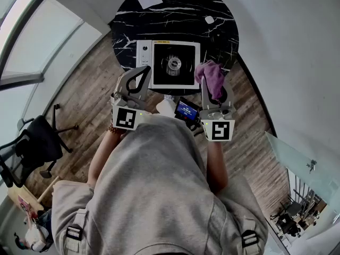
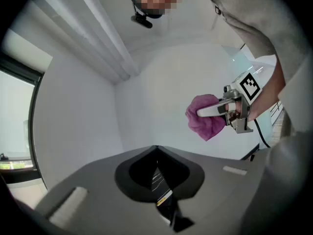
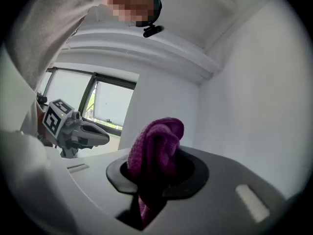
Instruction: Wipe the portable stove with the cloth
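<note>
A person in a grey hooded top (image 1: 154, 185) holds two tools level at the near edge of a round black marbled tabletop (image 1: 175, 15): the left tool (image 1: 142, 76) has its jaws closed together on nothing, while the right tool (image 1: 213, 86) is clamped on a bunched purple cloth (image 1: 210, 73). From the head view the cloth sits at the near right corner of the white portable stove (image 1: 187, 54); contact cannot be told. Beyond the stove lies a sheet of paper (image 1: 150, 0).

Even daylight from the windows; fisheye edges dark and warped.
</note>
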The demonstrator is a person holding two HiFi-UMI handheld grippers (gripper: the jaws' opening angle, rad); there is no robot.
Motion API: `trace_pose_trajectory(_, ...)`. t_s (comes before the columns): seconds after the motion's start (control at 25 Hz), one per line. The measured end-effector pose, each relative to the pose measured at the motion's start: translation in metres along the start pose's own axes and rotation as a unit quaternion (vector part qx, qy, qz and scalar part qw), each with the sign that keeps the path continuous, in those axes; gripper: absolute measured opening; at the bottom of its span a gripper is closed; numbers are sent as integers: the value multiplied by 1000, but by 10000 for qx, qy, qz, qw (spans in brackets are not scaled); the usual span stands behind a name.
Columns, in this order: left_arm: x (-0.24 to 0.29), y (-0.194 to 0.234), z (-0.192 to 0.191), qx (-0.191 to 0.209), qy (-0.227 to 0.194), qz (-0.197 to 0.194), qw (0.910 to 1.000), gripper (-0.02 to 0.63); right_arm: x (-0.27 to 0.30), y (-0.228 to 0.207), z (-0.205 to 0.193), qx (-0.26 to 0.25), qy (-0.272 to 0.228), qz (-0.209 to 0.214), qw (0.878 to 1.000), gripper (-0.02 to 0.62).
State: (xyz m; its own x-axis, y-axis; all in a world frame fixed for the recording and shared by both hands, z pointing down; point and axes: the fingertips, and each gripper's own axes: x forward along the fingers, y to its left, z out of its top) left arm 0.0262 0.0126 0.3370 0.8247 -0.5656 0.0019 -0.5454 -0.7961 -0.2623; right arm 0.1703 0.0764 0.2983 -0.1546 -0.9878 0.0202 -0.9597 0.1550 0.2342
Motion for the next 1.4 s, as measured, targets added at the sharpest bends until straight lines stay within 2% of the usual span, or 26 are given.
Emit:
trace_pose_trajectory(0.36,1,-9,-12,-63,198,-11,9998,-2,1,-3,-16,-55,197,393,9990,109)
trace_pose_trajectory(0.56,-1,-16,-26,-127,382,-20,9992,-2,1,-7,-24,6,223,446,9988,110)
trace_pose_trajectory(0.72,-3,-27,-45,-334,650,-35,9973,-2,-1,-16,-32,47,284,473,9985,110)
trace_pose_trajectory(0.96,-8,-59,-80,-68,1058,-442,9934,-2,-2,-23,-55,76,532,683,9962,110)
trace_pose_trajectory(1.08,-8,-66,-97,-25,1249,-469,9911,-2,2,-28,-66,-59,585,803,9950,109)
trace_pose_trajectory(1.28,-15,-85,-134,-31,1748,-536,9831,0,7,-41,-109,-317,1289,1173,9842,109)
trace_pose_trajectory(1.4,-21,-92,-158,-53,2071,-560,9767,5,20,-46,-132,-627,1466,1446,9766,109)
